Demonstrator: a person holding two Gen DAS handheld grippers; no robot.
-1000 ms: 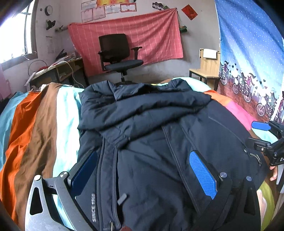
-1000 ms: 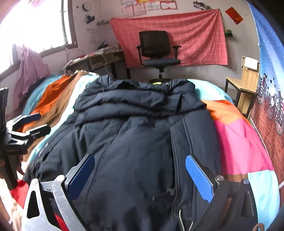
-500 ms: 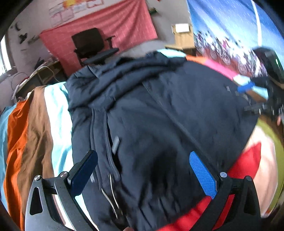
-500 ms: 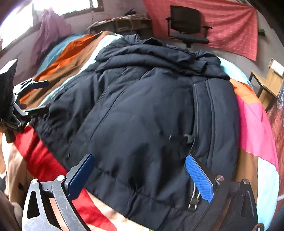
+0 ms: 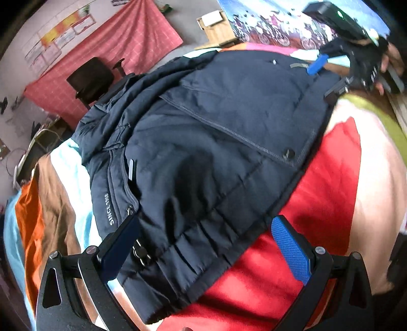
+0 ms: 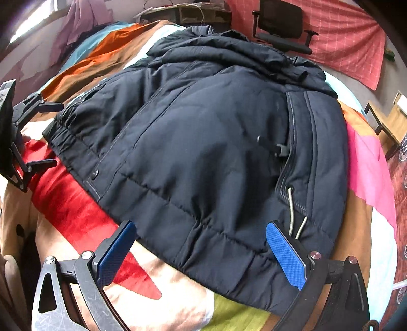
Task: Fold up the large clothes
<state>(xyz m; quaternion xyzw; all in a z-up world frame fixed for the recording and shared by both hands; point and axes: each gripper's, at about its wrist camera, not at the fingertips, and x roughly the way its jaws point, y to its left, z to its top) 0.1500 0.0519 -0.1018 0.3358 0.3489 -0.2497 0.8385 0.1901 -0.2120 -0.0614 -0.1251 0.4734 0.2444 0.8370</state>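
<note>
We held both grippers, left and right, spread wide and empty over the hem of the jacket, which lay flat on the bedspread. We judged the puffy hem might slip, or the bedspread get pinched too. No containers showed.

Black gripper frames, blue textured pads, silver screws

- Patchwork bedspread beneath both sets of jaws (red, orange, pink)
- Office chair far ahead
- Red wall cloth behind it
</note>
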